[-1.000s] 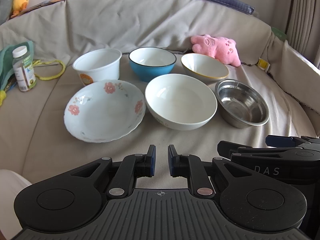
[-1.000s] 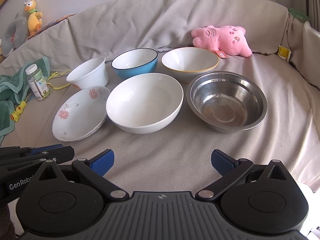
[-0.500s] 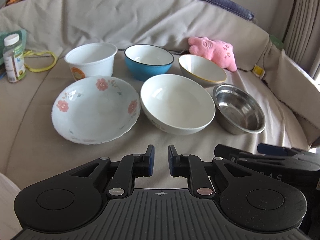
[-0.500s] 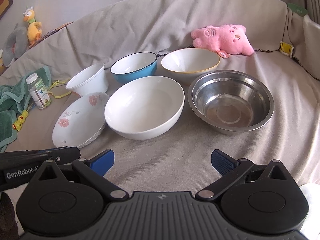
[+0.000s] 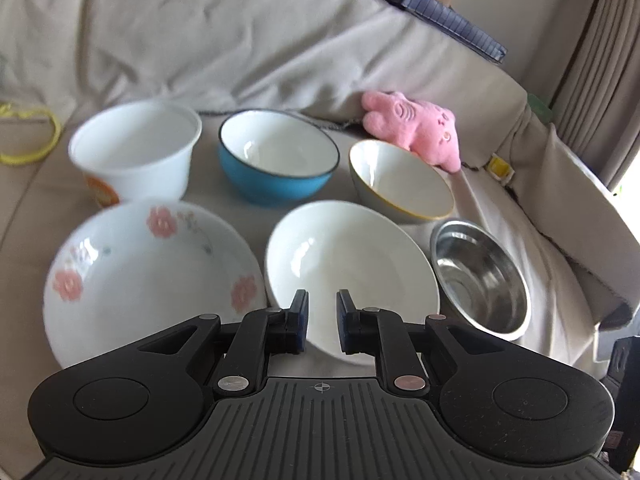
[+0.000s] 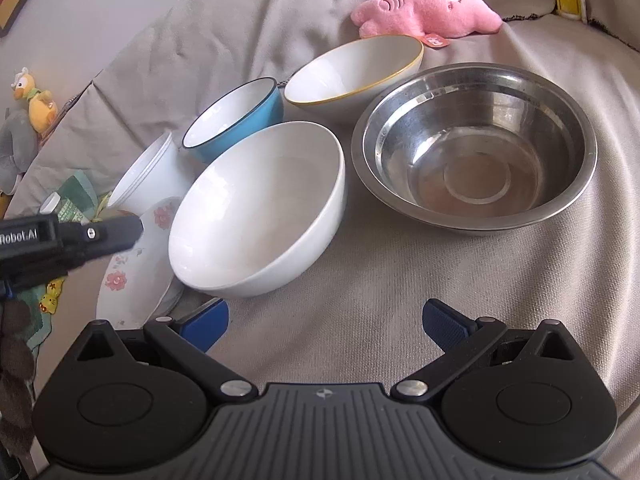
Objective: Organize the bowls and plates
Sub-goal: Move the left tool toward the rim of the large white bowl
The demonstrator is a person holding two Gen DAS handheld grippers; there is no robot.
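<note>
Soft grey cloth (image 6: 400, 272) holds the big white bowl (image 6: 256, 212) just past the wide right tool (image 6: 324, 320); left tool (image 5: 322, 316) is nearly closed, empty.

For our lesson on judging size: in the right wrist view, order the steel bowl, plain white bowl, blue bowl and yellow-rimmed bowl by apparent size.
1. steel bowl
2. plain white bowl, close to it
3. yellow-rimmed bowl
4. blue bowl
The last two sit farther back, so their true sizes are unsure.

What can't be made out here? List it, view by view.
- Left wrist view: floral plate and white cup are motion-blurred; the cup's orange label is unreadable.
- Left wrist view: near rim of the white bowl is behind the left claw.
- Right wrist view: bottle is mostly hidden by the other tool.
</note>
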